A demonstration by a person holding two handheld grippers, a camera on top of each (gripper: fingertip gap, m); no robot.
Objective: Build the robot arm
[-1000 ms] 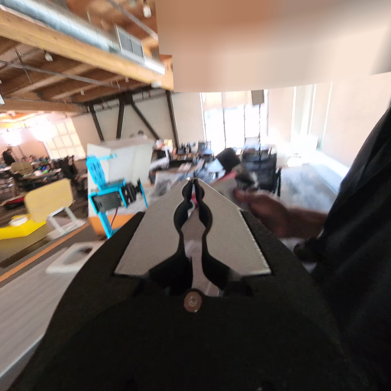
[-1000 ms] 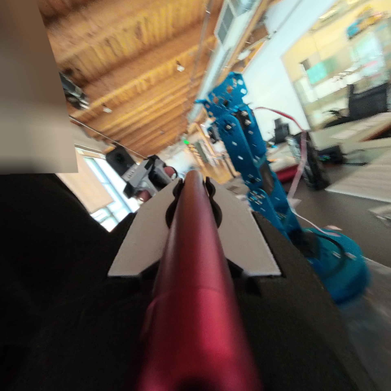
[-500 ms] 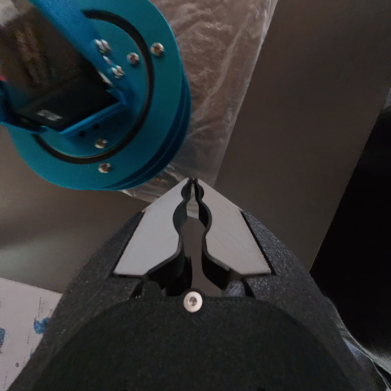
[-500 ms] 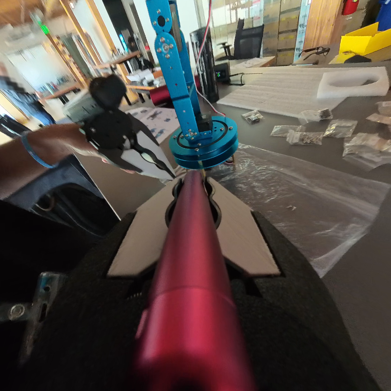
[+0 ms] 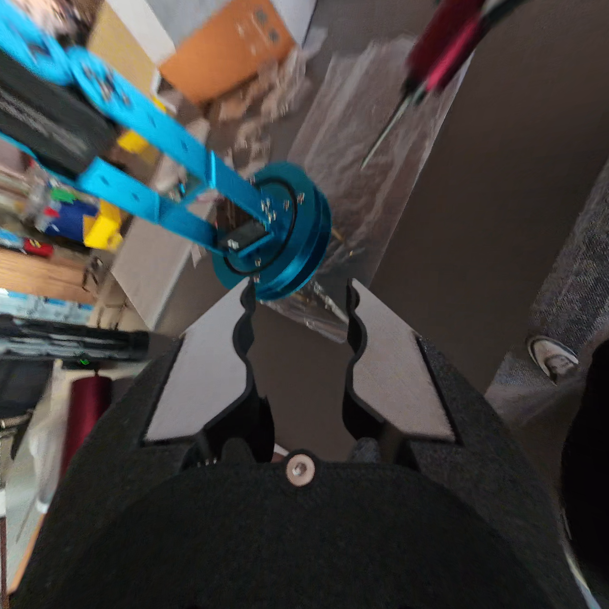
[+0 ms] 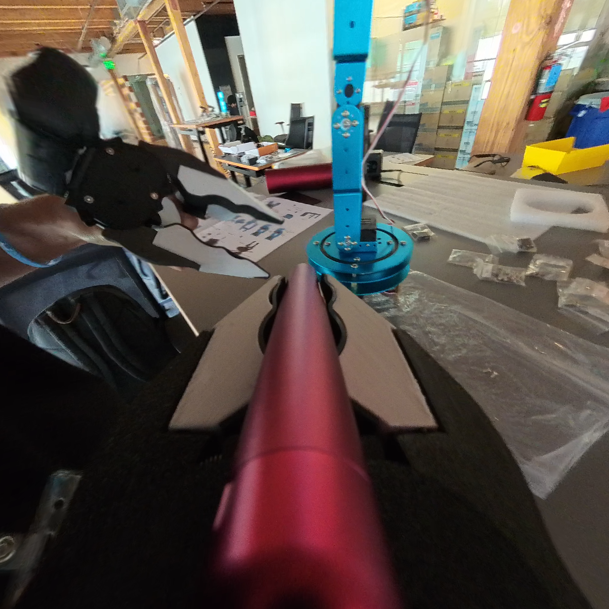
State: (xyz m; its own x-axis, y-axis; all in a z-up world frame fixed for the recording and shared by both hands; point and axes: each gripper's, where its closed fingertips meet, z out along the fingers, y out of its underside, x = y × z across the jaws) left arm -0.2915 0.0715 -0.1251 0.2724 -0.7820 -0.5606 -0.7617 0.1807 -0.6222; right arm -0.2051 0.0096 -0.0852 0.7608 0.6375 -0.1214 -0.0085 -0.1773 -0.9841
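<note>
A: Left claw [image 5: 298,290] state?

B: Spread wide, nothing gripped. It is held just short of the blue round base [image 5: 286,227] of the small blue arm kit [image 6: 347,138], which stands upright on the dark table [image 5: 494,197].

A: Right claw [image 6: 303,280]?

B: Clenched on the red screwdriver [image 6: 296,412]. The thin shaft is seen only from the left wrist view, off to the side of the base, not touching.

A: Handling advice?

B: Judgement only: the base is best squeezed across its rim and kept flat; the tip is best kept square to any screw head.

A: Surroundings?

B: A clear plastic sheet [image 6: 494,362] is lying under and beside the base. Small parts bags [image 6: 504,267] and a white foam block [image 6: 560,211] are farther off.
</note>
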